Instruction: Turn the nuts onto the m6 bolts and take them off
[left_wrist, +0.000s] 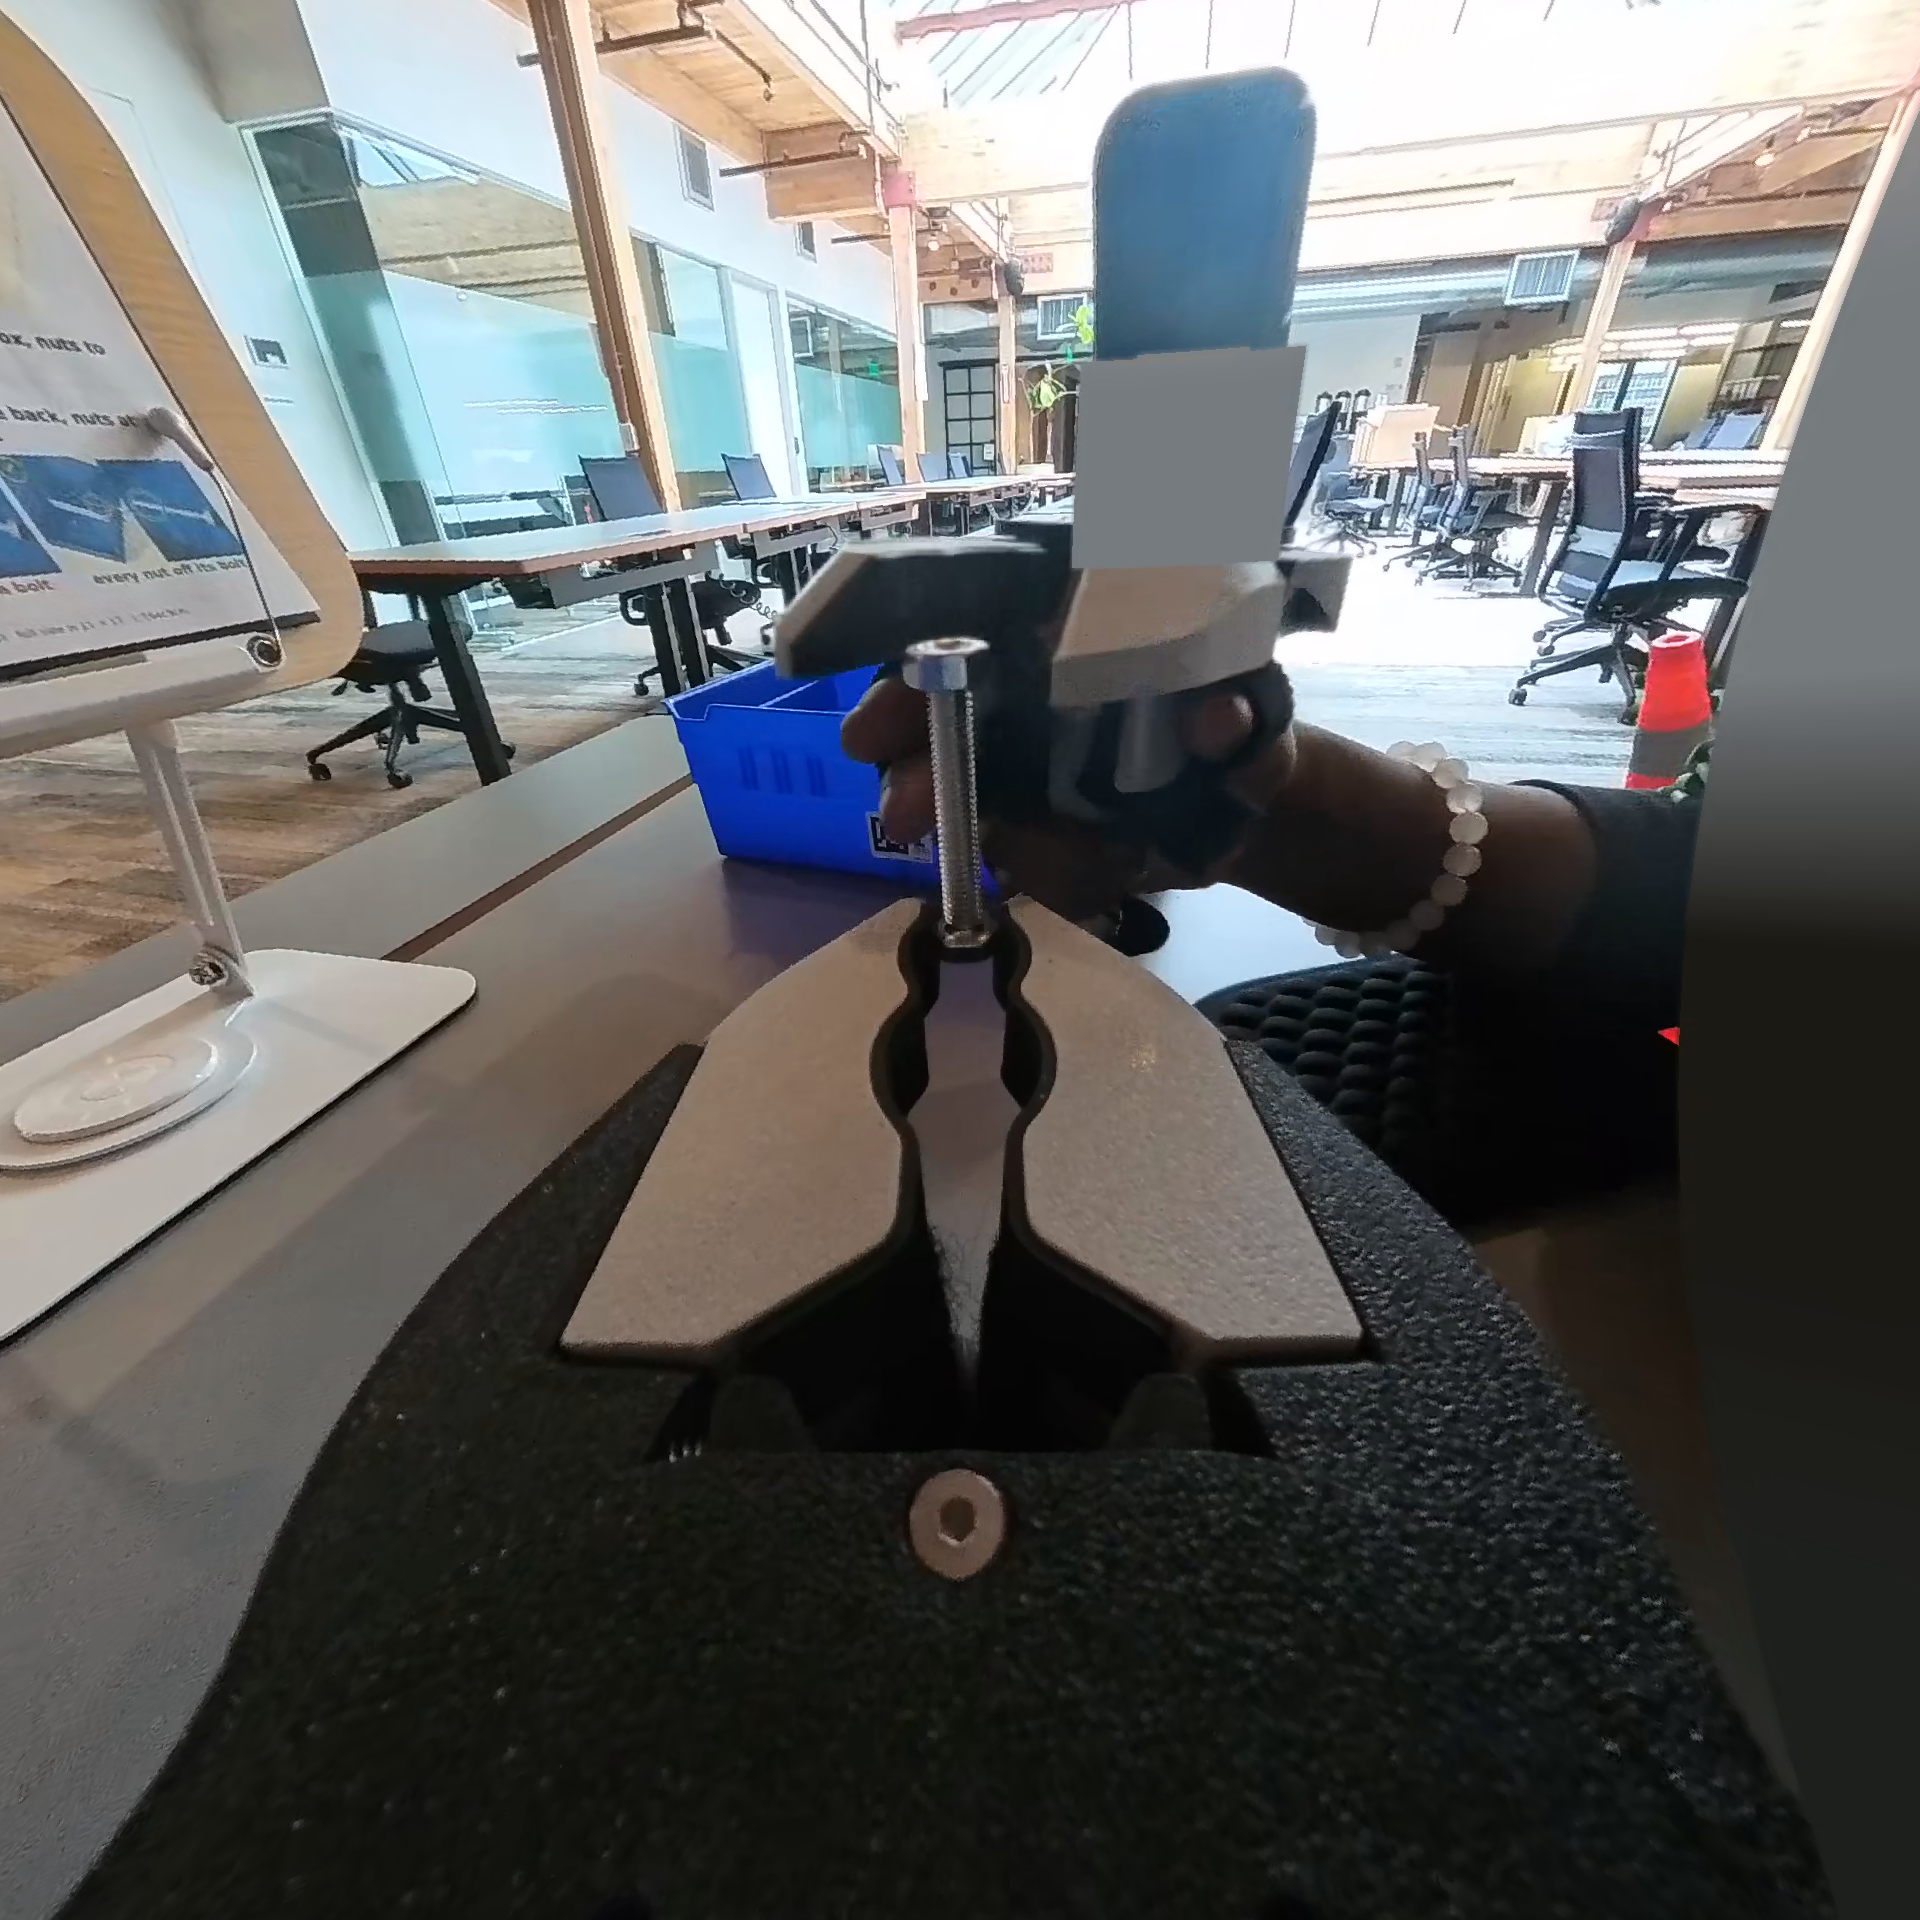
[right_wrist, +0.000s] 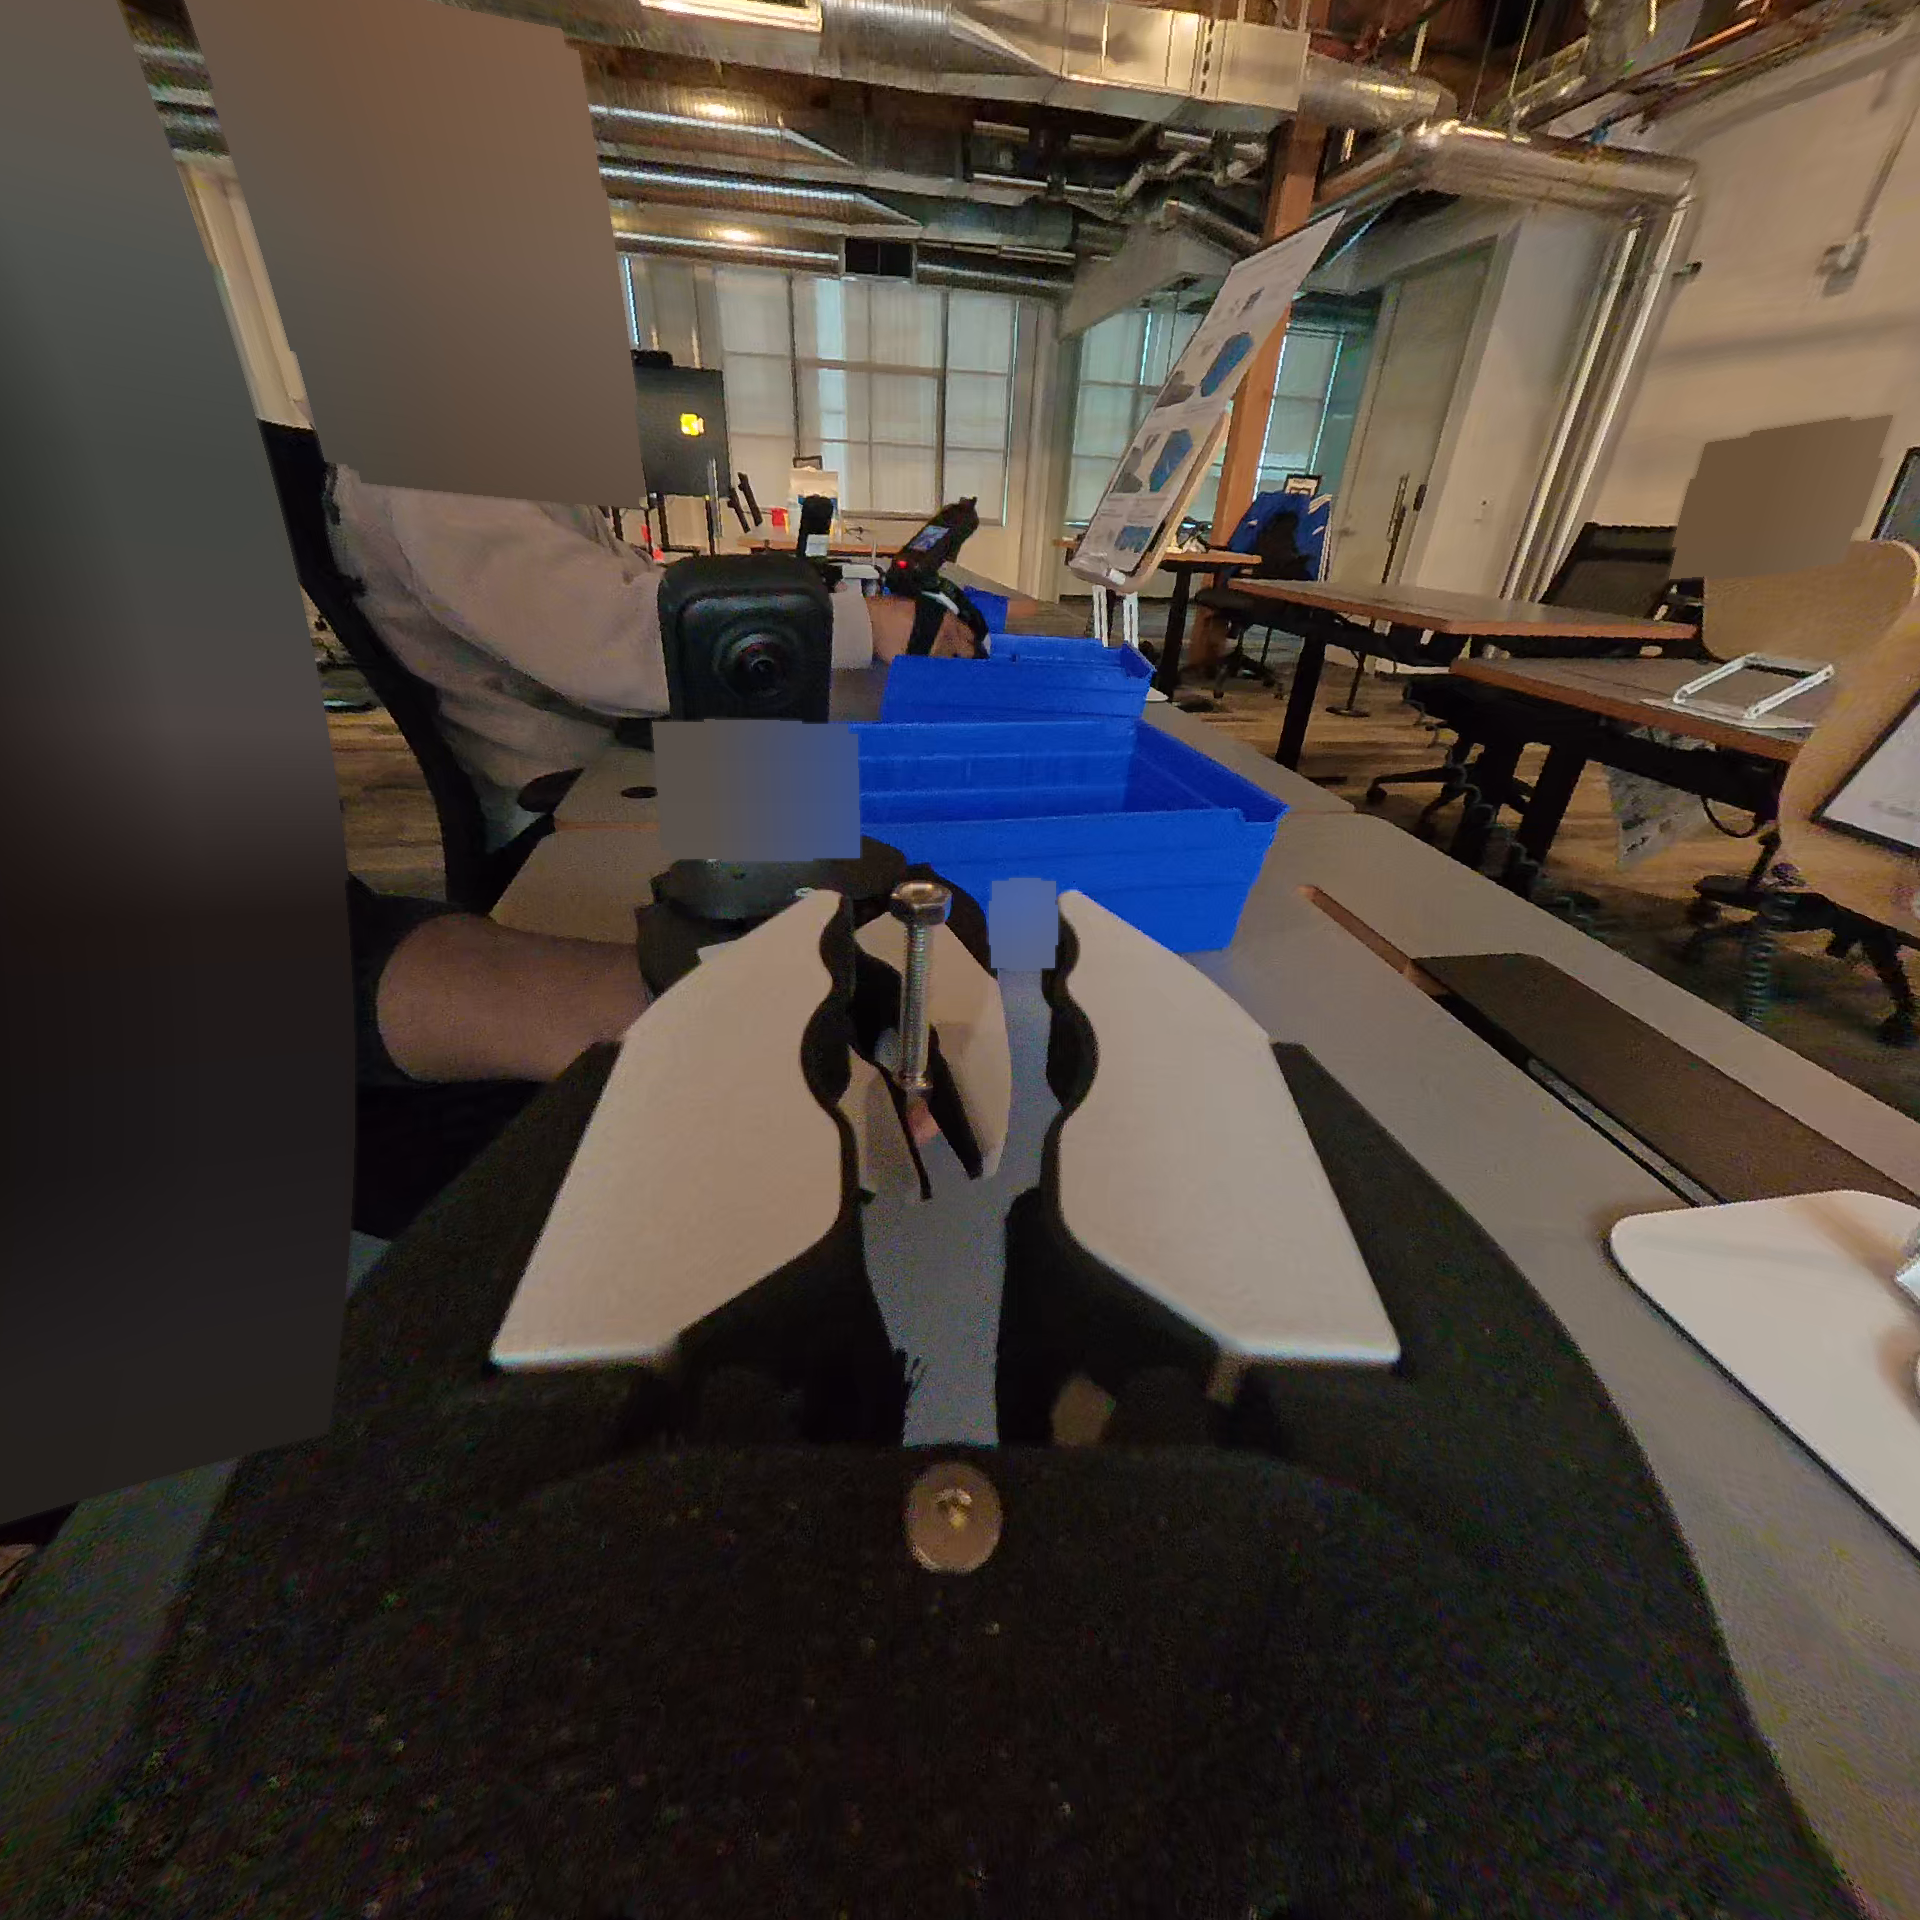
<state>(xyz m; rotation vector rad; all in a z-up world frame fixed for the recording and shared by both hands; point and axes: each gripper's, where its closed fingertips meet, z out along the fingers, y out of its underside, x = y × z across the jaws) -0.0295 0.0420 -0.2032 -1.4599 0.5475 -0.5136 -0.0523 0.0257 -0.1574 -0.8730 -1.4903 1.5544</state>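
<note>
Left gripper (left_wrist: 964, 940) jaws nearly closed, pinching the nut (left_wrist: 964, 933) at the foot of an upright bolt (left_wrist: 956, 790); right gripper (right_wrist: 948, 935) jaws spread, pads clear of the bolt between them. Room: open office, wood beams, ducts, rows of desks and chairs. Surface: grey table (left_wrist: 499, 935). Count: two blue bins (right_wrist: 1091, 831), two grippers, one bolt, one nut. Bolt: silver, threaded full length, head uppermost, standing near the first bin.

Our left tool (left_wrist: 966, 914) has pale grey wavy-edged fingers (left_wrist: 790, 1122) on a black textured body with one silver screw (left_wrist: 957, 1523); our right wrist wears a white bead bracelet (left_wrist: 1449, 842) beside a dark sleeve (left_wrist: 1621, 935).
</note>
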